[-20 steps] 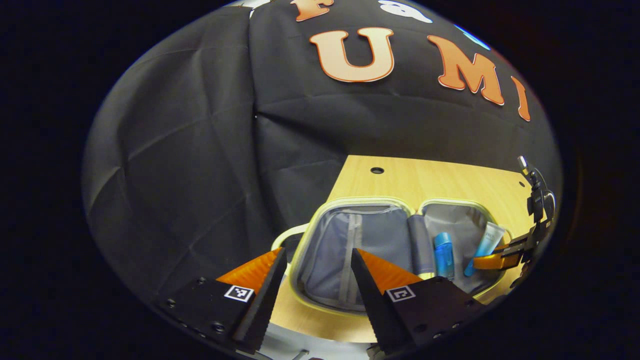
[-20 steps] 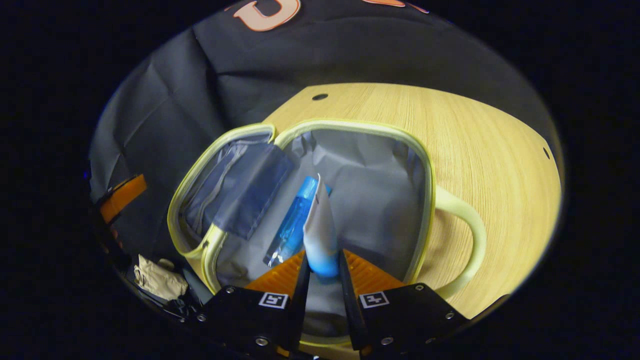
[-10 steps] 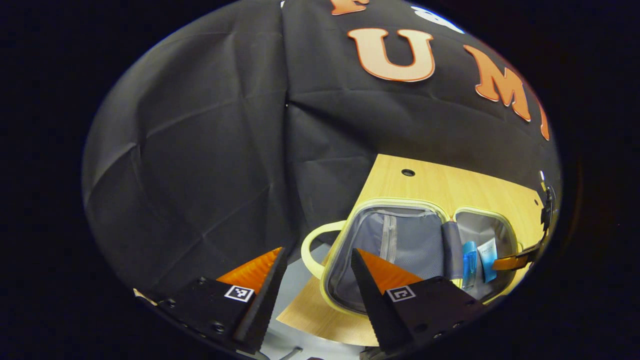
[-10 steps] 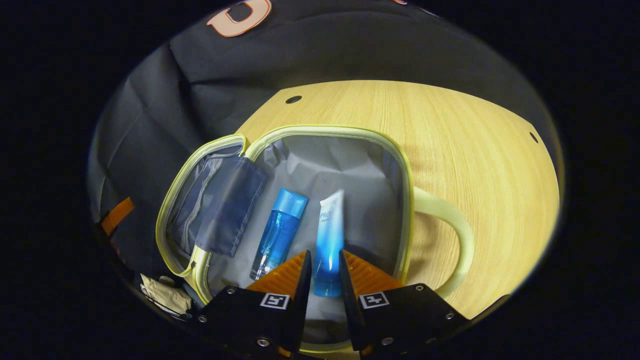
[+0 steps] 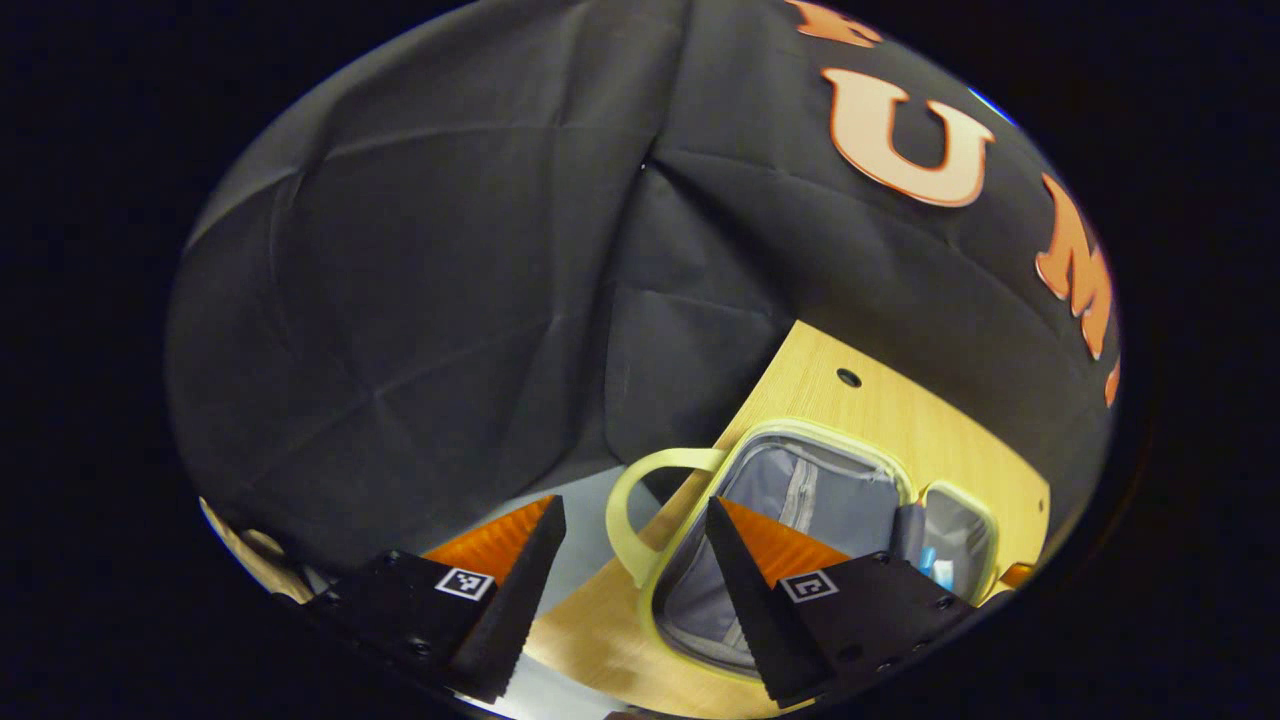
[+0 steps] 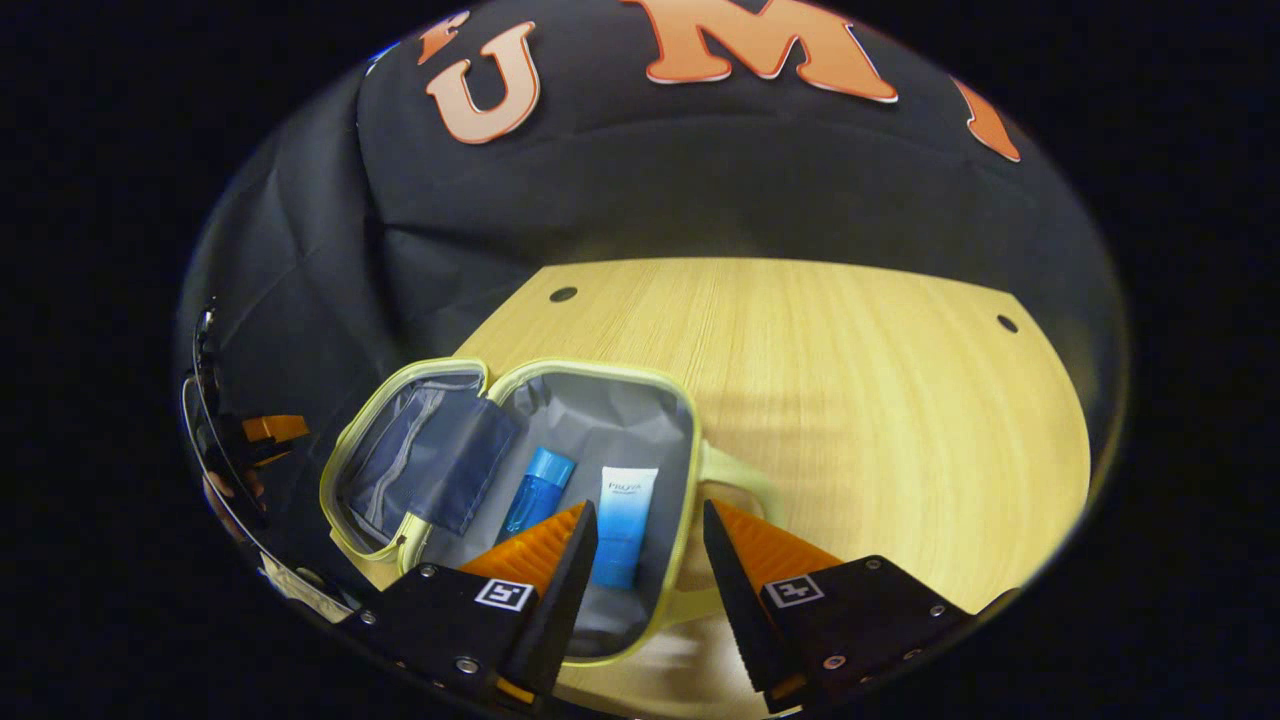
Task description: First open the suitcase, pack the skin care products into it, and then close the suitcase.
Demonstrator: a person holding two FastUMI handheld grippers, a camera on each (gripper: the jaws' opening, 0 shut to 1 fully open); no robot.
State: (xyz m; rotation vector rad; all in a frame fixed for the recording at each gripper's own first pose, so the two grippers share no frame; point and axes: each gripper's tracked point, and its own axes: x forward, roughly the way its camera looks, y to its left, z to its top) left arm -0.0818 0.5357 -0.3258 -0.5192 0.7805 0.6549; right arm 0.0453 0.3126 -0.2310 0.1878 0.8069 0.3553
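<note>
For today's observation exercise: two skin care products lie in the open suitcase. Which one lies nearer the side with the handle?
The white-and-blue tube. It lies beside the handle-side wall of the suitcase, while the blue bottle lies nearer the hinge.

Right gripper view: near end of blue bottle [image 6: 537, 490] hidden behind own left finger; lower rim of suitcase [image 6: 655, 380] covered by both fingers [image 6: 545, 600]. At nine o'clock, other gripper [image 6: 262, 432] cut by the edge, jaw state unreadable.

Left gripper view: at five o'clock, right finger [image 5: 745, 570] hides the suitcase's [image 5: 800, 432] near rim; bottle and tube [image 5: 942, 574] reduced to small slivers beyond it. Counter [image 5: 860, 400] cut off at four o'clock.
</note>
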